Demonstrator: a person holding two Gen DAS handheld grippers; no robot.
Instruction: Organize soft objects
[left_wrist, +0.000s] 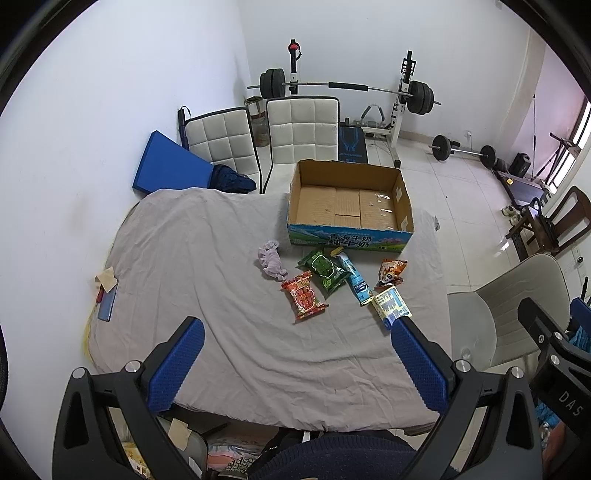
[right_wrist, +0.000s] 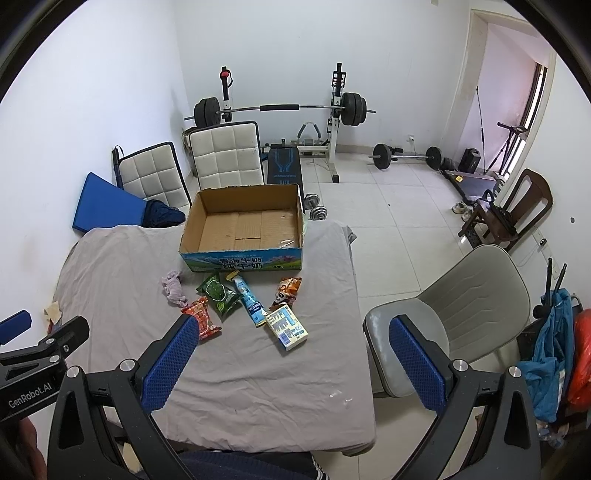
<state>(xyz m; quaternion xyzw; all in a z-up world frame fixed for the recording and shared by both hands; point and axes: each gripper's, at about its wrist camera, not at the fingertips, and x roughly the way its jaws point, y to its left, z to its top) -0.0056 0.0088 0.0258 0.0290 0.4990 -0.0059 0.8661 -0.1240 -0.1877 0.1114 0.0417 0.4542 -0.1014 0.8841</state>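
Both claws, left (left_wrist: 295, 332) & right (right_wrist: 291, 332), wide open w/ nothing held, so I judge nothing's started; next I grab the cloth (left_wrist: 270, 260) for the box (left_wrist: 349, 236).

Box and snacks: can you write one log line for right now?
box: empty | snacks: on cloth | left gripper: open | right gripper: open

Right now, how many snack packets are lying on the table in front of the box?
3 snack packets, none hidden that I can see. The red packet lies nearest the grippers, the green packet sits just behind it, and the orange packet lies apart to the right, past the blue tube.
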